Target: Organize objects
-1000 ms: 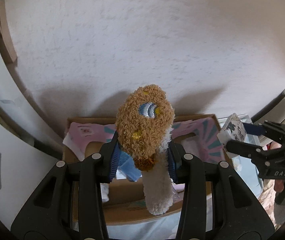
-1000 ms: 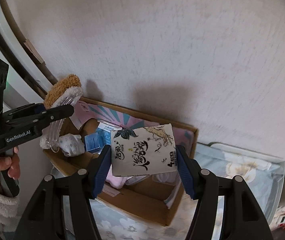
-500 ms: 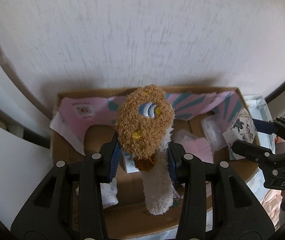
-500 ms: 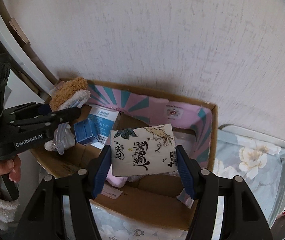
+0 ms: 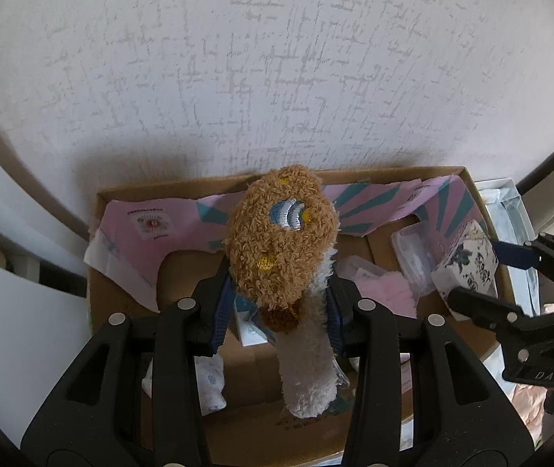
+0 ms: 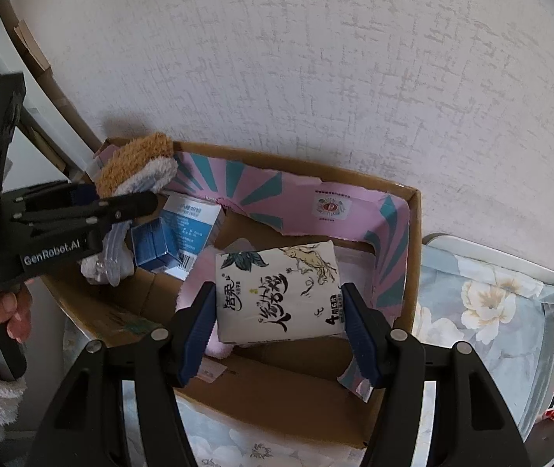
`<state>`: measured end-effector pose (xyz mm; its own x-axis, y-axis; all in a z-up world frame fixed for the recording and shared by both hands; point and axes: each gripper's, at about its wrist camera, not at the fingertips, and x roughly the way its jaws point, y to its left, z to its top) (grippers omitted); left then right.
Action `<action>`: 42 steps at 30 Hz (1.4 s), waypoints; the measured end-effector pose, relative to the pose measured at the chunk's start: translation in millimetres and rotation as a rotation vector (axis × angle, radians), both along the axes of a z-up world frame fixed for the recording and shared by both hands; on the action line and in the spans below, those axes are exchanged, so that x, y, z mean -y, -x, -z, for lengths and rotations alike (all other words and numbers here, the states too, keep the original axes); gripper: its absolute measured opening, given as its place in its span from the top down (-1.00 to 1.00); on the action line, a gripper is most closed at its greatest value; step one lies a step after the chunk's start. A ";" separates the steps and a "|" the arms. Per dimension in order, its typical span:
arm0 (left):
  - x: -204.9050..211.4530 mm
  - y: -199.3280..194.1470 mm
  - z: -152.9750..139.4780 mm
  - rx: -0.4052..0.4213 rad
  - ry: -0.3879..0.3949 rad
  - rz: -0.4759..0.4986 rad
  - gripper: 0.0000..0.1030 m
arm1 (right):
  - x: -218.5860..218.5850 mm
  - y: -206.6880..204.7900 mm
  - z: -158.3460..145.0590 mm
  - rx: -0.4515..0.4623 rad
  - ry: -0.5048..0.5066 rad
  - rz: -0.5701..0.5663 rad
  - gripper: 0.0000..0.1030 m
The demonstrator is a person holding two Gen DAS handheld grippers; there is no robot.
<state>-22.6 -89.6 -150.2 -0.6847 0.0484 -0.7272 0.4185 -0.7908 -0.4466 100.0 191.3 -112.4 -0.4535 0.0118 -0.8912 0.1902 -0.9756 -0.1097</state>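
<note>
The left gripper [image 6: 121, 210], marked "GenRobot.AI", clamps a plush toy [image 5: 281, 241], and the right gripper [image 6: 277, 327] grips a tissue pack [image 6: 277, 292] printed "4" above the cardboard box [image 6: 413, 233].

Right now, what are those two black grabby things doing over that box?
A person holds both. The left claw grips a fuzzy brown-and-white plush slipper; the right claw grips a white tissue pack with black lettering. Both hang over the open cardboard box, which already holds small blue boxes.

Plush toy [image 5: 283, 241] hides the cardboard box [image 5: 355, 173] middle (floor mostly covered); blue carton [image 6: 189, 225] print beside it too small to read.
</note>
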 end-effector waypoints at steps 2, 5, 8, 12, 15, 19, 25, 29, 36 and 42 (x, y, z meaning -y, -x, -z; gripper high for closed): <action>0.4 0.8 -2.3 -0.004 -0.009 -0.012 0.27 | 1.0 -1.6 1.1 0.007 -0.009 -0.006 -0.17; 1.6 2.5 -5.4 0.001 -0.025 -0.027 -0.17 | 2.4 -8.1 -1.7 -0.009 -0.008 -0.033 -0.89; 2.1 0.3 -10.5 -0.023 -0.016 -0.044 -1.00 | 3.1 -13.4 -2.1 -0.023 -0.015 -0.048 -0.99; 0.3 1.3 -13.0 -0.030 -0.017 -0.041 -1.00 | -0.5 -18.5 -5.0 -0.046 -0.016 -0.042 -0.99; -3.6 3.0 -12.2 -0.030 -0.018 -0.040 -1.00 | -2.1 -21.0 -6.8 -0.049 -0.017 -0.045 -0.99; -7.0 1.9 -10.2 -0.031 -0.031 -0.051 -1.00 | -2.5 -21.9 -11.2 -0.049 -0.010 -0.052 -0.99; -12.8 -5.0 -25.9 -0.041 -0.033 -0.081 -1.00 | -0.3 -23.6 -18.4 -0.048 0.006 -0.068 -0.99; -14.0 -12.6 -35.8 -0.048 -0.038 -0.108 -1.00 | 0.9 -28.4 -30.2 -0.072 0.008 -0.075 -0.99; -30.0 -28.8 -74.5 -0.071 0.011 -0.166 -1.00 | -12.9 -45.2 -70.1 -0.105 0.031 -0.028 -0.99; -59.1 -47.2 -110.2 -0.099 0.103 -0.174 -1.00 | -35.1 -62.9 -106.7 -0.150 0.045 0.041 -0.99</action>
